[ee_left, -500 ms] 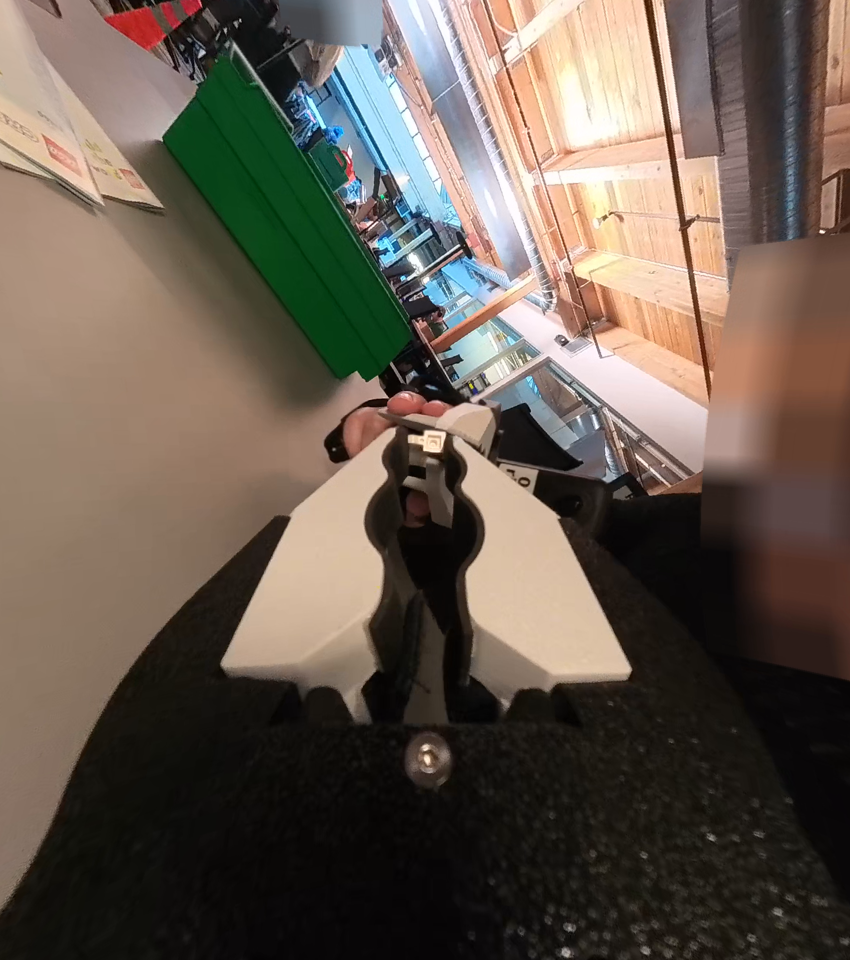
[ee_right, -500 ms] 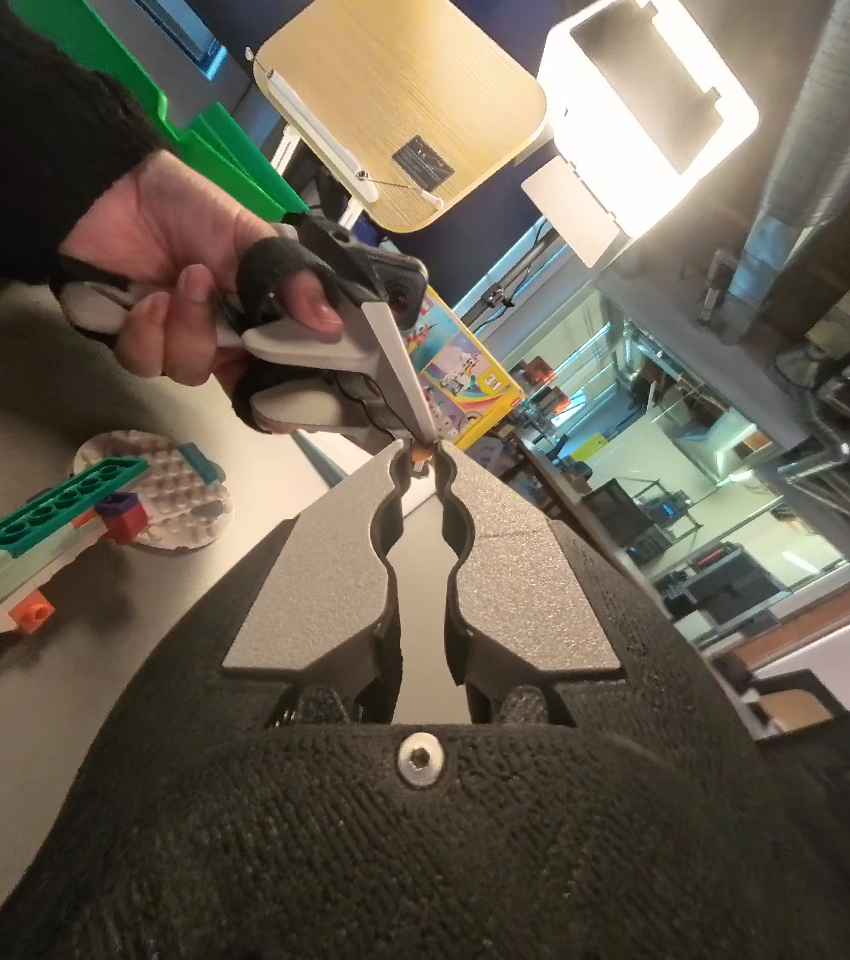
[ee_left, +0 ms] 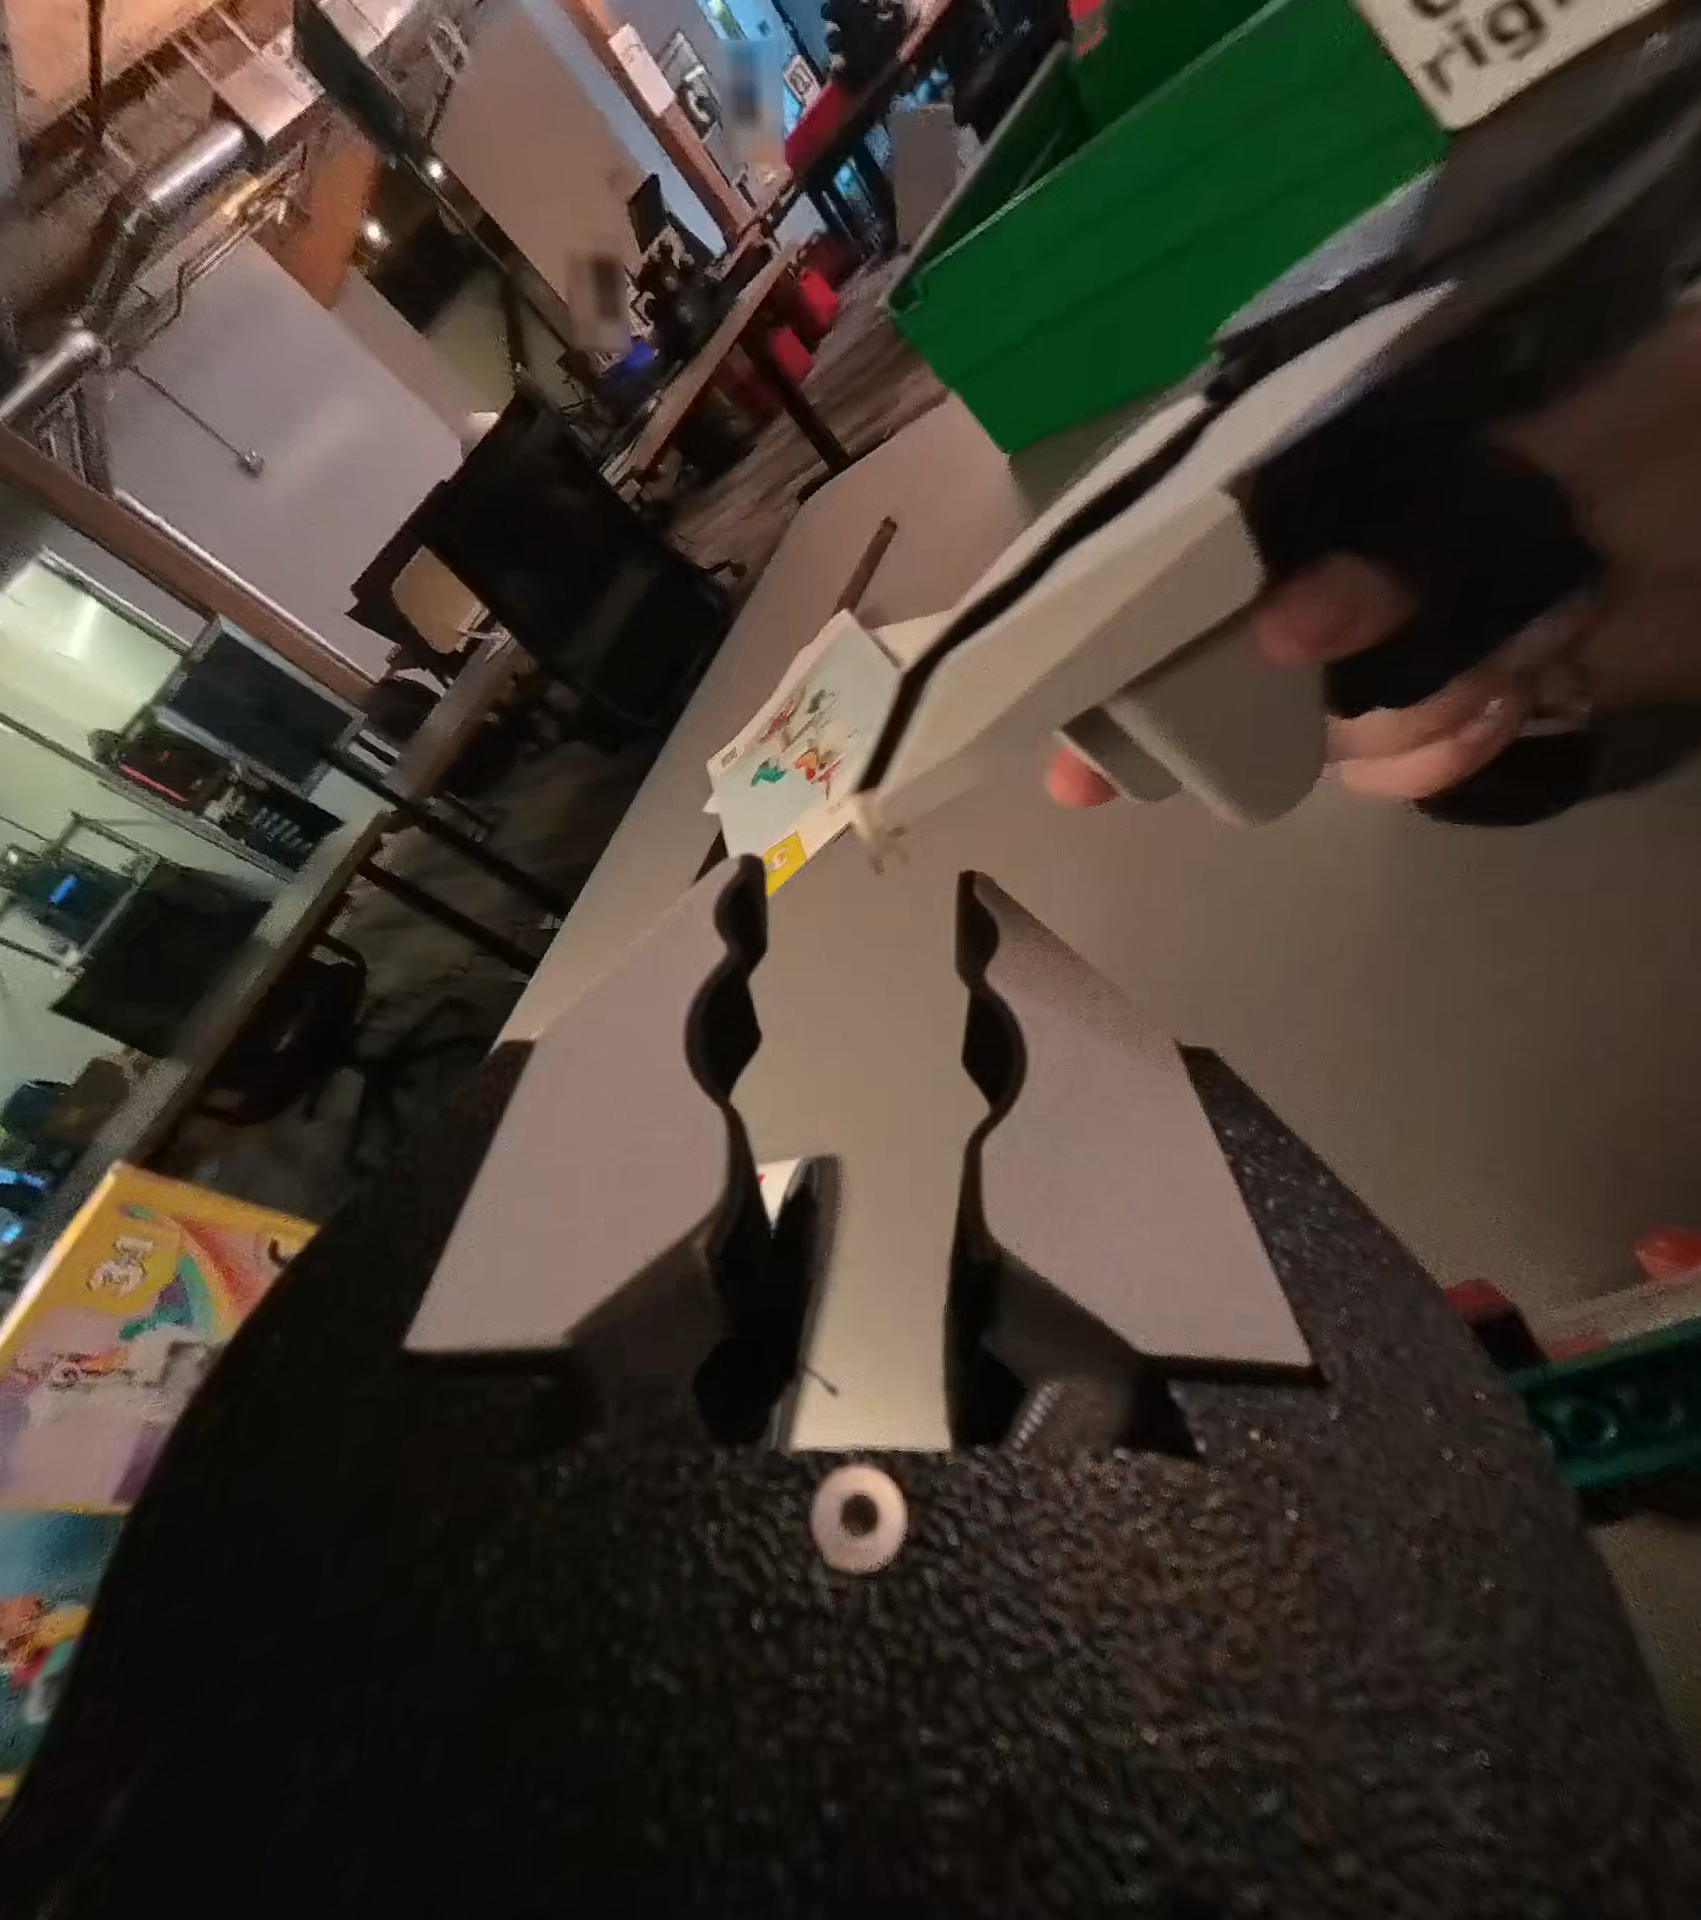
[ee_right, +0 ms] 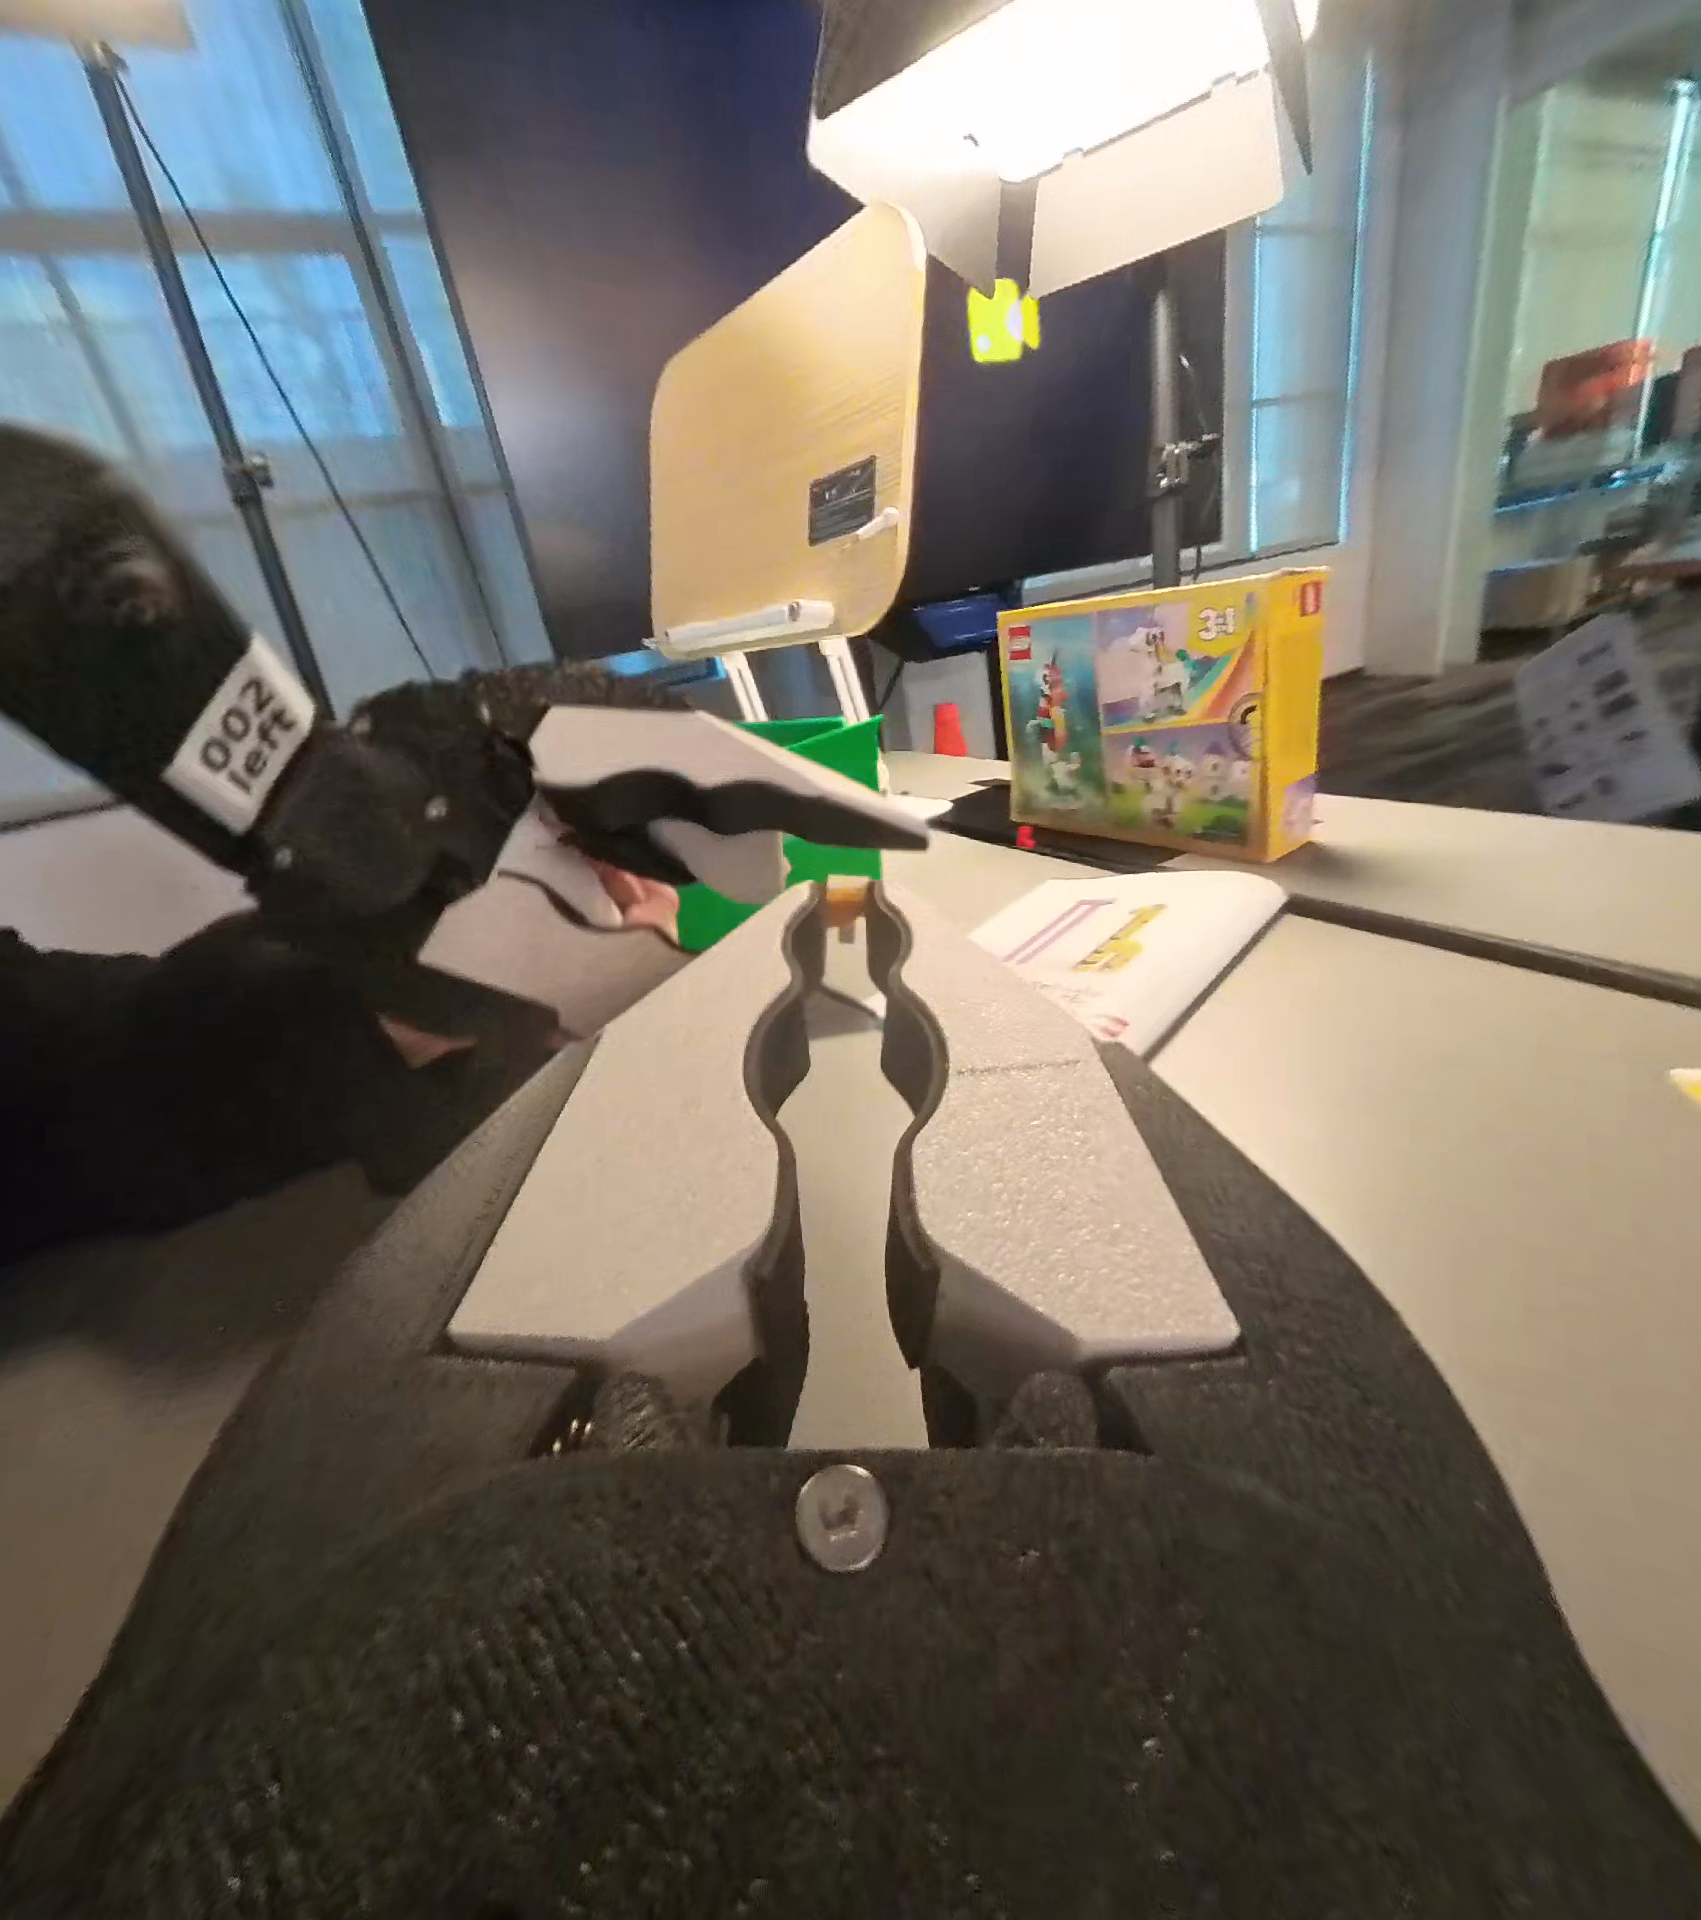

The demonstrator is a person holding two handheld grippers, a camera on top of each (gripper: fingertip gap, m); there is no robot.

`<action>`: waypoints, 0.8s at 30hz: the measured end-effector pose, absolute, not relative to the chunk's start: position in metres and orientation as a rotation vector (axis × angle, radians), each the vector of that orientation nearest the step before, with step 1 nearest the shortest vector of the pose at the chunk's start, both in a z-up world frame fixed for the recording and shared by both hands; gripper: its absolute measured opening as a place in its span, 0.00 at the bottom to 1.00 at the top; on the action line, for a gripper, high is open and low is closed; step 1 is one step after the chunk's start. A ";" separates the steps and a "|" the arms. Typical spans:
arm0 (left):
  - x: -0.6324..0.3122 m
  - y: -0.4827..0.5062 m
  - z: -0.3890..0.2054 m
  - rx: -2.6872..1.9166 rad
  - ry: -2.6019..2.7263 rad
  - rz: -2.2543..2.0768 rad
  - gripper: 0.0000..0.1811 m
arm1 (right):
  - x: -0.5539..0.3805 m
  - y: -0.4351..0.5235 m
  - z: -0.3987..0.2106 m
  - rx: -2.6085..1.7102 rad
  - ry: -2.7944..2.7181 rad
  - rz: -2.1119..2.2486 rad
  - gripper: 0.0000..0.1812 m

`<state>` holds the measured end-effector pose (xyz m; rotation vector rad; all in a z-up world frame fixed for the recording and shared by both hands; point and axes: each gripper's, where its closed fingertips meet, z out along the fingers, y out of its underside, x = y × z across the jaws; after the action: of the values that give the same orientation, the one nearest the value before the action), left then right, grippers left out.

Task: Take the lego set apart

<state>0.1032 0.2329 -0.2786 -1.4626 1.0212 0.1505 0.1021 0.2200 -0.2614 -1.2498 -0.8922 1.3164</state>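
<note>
Two wrist cameras looking close along my own fingers, low over the grey table point(ee_right: 1448, 1195), tilted, both catching the yellow toy box point(ee_right: 1163, 717).

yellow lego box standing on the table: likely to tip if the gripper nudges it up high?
Probably. The yellow lego box stands upright on a narrow base, so a high push would likely topple it. It looks like thin cardboard, likely light and easy to slide along the table.

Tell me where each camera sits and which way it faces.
Left wrist view: on the open left claw, looking low across the table at the right claw and the hand holding it.
Right wrist view: on the right claw, shut on a small piece, facing the yellow box; left claw and sleeve at left.
Shared: yellow box, green bin; each sees the other's claw.
</note>
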 end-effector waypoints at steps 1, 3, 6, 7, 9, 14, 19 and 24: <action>0.107 0.232 -0.280 -1.455 1.035 0.167 0.18 | 0.102 0.220 -0.261 -1.255 -0.879 1.342 0.03; 0.108 0.233 -0.281 -1.428 1.028 0.236 0.10 | 0.103 0.220 -0.261 -1.266 -0.868 1.381 0.03; 0.107 0.234 -0.278 -1.380 1.033 0.327 0.03 | 0.103 0.220 -0.261 -1.276 -0.860 1.411 0.03; 0.107 0.235 -0.279 -1.385 1.038 0.338 0.03 | 0.103 0.220 -0.262 -1.285 -0.855 1.417 0.03; 0.107 0.235 -0.281 -1.394 1.048 0.346 0.02 | 0.102 0.222 -0.264 -1.299 -0.849 1.431 0.03; 0.104 0.237 -0.285 -1.408 1.058 0.358 0.02 | 0.101 0.223 -0.268 -1.347 -0.843 1.473 0.03; 0.096 0.240 -0.287 -1.446 1.010 0.338 0.02 | 0.101 0.223 -0.271 -1.372 -0.858 1.475 0.12; 0.098 0.238 -0.287 -1.441 1.019 0.325 0.02 | 0.098 0.224 -0.274 -1.397 -0.871 1.456 0.07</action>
<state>0.0979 0.2383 -0.2875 -1.4408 1.0194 0.3248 0.0985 0.2236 -0.2742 -1.3966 -0.8707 1.4564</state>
